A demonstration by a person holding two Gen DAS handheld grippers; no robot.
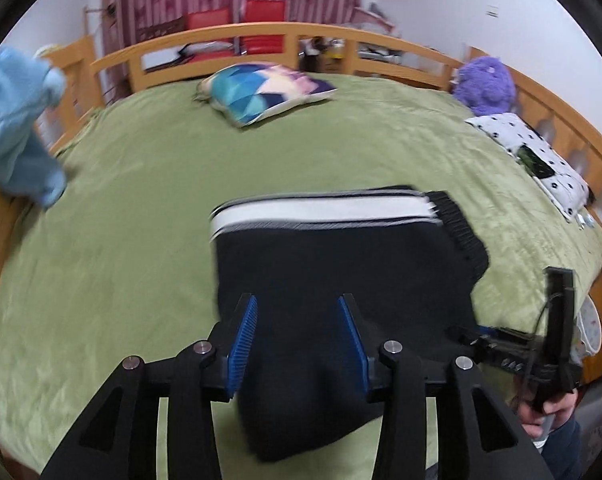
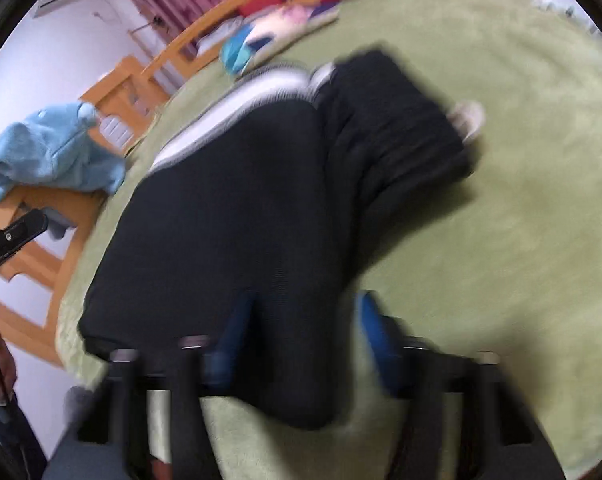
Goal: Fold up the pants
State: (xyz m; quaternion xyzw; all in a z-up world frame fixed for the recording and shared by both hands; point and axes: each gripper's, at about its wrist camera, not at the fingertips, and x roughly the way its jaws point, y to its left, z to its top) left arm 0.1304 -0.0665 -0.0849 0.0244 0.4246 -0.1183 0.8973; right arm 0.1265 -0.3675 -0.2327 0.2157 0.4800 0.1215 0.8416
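The left claw (image 1: 297,336) stands part open over the near edge of the black pants (image 1: 341,272), pads clear of the cloth; the right claw (image 2: 305,340) is blurred, its grip unreadable. The pants lie folded on the green bed (image 1: 141,184), white stripe on the far side.

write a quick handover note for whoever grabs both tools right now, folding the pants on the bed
Left tool: open, black pants cloth between its pads, no squeeze visible.
Right tool: blurred; pants run between its pads, grip unclear.
Pants: on the green bed cover, already folded over into a thick stack, white stripe along the far edge.
Left to do: probably check and flatten the fold, then pull both tools clear.
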